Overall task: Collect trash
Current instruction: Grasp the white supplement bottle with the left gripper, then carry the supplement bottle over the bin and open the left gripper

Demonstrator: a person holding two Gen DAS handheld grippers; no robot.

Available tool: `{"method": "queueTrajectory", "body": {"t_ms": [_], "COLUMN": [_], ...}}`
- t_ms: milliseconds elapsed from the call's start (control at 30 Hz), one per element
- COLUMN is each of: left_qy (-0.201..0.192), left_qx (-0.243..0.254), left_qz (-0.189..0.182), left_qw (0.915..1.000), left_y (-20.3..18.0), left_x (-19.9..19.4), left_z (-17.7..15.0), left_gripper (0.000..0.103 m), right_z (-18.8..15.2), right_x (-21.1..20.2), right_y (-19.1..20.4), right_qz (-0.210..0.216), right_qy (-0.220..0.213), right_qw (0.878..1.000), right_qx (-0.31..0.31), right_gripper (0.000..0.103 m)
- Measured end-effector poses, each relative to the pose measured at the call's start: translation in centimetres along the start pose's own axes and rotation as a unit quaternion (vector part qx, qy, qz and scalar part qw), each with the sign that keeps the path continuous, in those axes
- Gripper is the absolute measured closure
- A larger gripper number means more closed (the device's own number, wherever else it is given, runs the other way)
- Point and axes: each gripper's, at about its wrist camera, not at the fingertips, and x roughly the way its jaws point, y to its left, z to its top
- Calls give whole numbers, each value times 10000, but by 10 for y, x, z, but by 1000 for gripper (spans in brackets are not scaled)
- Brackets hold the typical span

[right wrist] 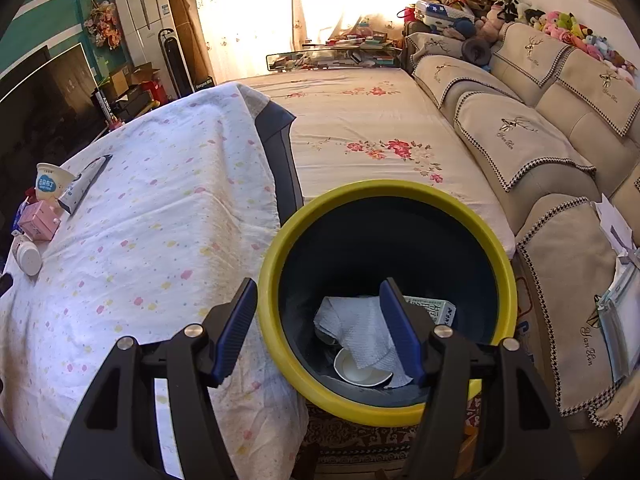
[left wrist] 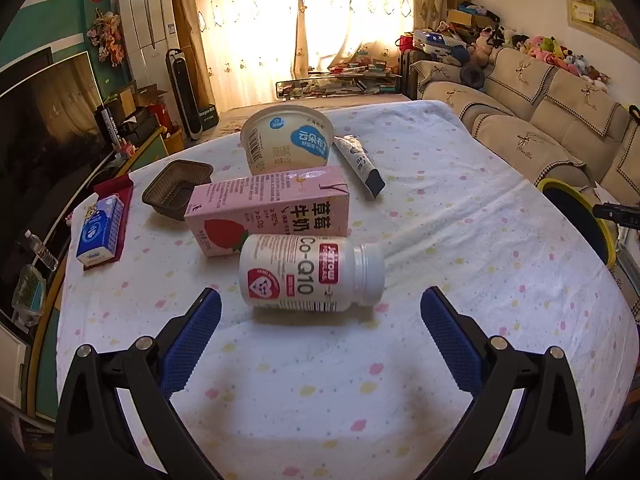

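A white pill bottle (left wrist: 308,272) lies on its side on the dotted tablecloth (left wrist: 440,240). My left gripper (left wrist: 321,298) is open, its blue fingertips either side of the bottle's near edge, not touching it. Behind the bottle lie a pink milk carton (left wrist: 268,210), a yogurt cup (left wrist: 288,138), a tube (left wrist: 360,164) and a brown plastic tray (left wrist: 176,188). My right gripper (right wrist: 317,286) hangs open and empty above the yellow-rimmed bin (right wrist: 280,240). Inside the bin are a paper towel (right wrist: 360,328), a white cup (right wrist: 356,368) and a small carton (right wrist: 432,308).
A blue tissue pack (left wrist: 100,228) rests on a red box at the table's left edge. The bin (left wrist: 576,216) stands off the table's right side, next to a beige sofa (right wrist: 560,160). A floral-sheeted surface (right wrist: 360,120) lies beyond. A TV (left wrist: 48,120) is on the left.
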Motion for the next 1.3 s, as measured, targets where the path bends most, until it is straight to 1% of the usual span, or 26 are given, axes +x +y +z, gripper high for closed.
{"method": "queueTrajectory", "body": {"t_ms": [67,267,400,667,767,800,933,1033,1167,1300], "left_qy": [52,198,301,420,502,501,379,261,112,-25], "left_qx": [-50,29,22,31,3,-45,-74,23,230,503], "left_qz": [-35,-200,-217,-178,-199,-217,-230,-362,-542,-865], "left_qw": [10000,9996,9993,9990,9985,9985,9990,9990,9982,9950], "left_y": [3,6,8,11,11,12,9,-1,-25,-62], "left_x": [9,31,44,57,61,61,49,29,0,-26], "left_z": [7,17,17,18,18,18,16,16,20,25], "left_gripper": [5,5,5,5,19,19,19,19,19,19], "right_z": [0,2,2,2,3,3,3,2,-2,-15], "right_x": [1,6,9,10,10,10,9,6,-1,-13], "right_y": [1,4,8,10,11,11,11,11,4,-10], "right_qz": [5,40,66,81,83,86,86,78,52,-60], "right_qy": [3,34,64,79,80,76,61,4,-74,-125], "right_qw": [10000,10000,9999,9999,9999,9999,9999,9999,9999,9998], "right_qx": [-15,-9,-54,-100,-101,-100,-99,-71,43,169], "right_gripper": [42,42,42,42,42,42,42,42,42,42]}}
